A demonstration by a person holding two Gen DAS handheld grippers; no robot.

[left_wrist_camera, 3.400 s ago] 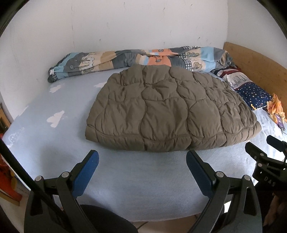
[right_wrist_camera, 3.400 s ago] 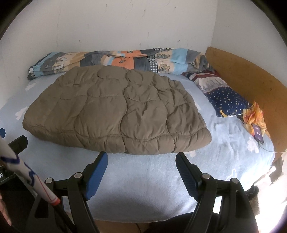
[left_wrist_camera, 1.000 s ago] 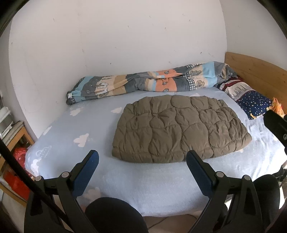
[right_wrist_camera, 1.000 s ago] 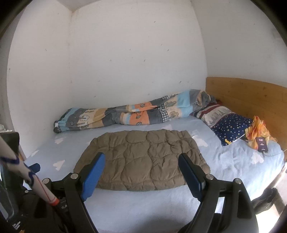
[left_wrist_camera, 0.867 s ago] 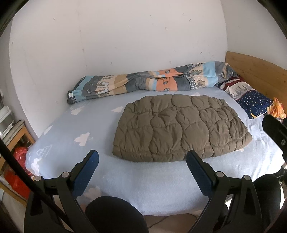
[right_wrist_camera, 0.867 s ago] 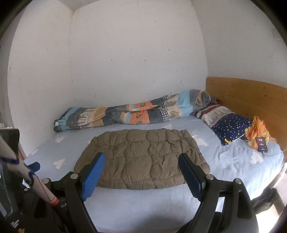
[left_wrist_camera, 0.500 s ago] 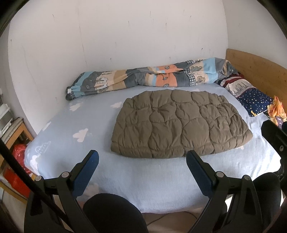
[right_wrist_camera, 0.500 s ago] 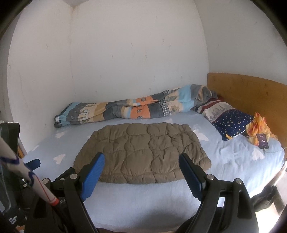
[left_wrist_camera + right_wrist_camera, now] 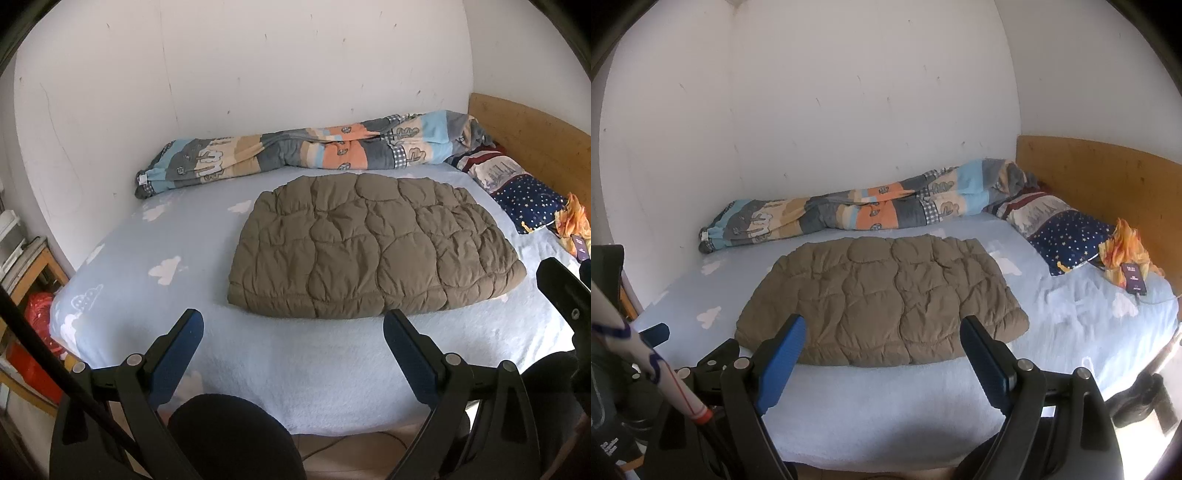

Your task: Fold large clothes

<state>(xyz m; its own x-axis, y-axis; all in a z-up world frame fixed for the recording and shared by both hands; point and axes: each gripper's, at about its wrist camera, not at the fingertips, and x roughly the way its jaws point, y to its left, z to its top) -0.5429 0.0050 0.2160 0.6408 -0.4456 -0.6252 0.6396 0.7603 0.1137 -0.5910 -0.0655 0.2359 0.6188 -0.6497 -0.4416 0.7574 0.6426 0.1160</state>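
White walls, blue cloud bedsheet: brown quilted jacket lies folded, left gripper and right gripper both gaping empty short of its near hem, so pinch both hem corners evenly.

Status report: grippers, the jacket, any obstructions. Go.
Left gripper open, empty; right gripper open, empty. Brown quilted jacket lies folded flat on the bed, untouched. Rolled duvet and pillow lie clear of the jacket.

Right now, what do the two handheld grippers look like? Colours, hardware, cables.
Both match: the left gripper and right gripper have black angular finger arms with round silver pivot bolts and flat blue pads on the inner faces. A dark cable or strap crosses the left view's lower corner. In the right view, a white pole with blue and red markings stands beside the gripper.
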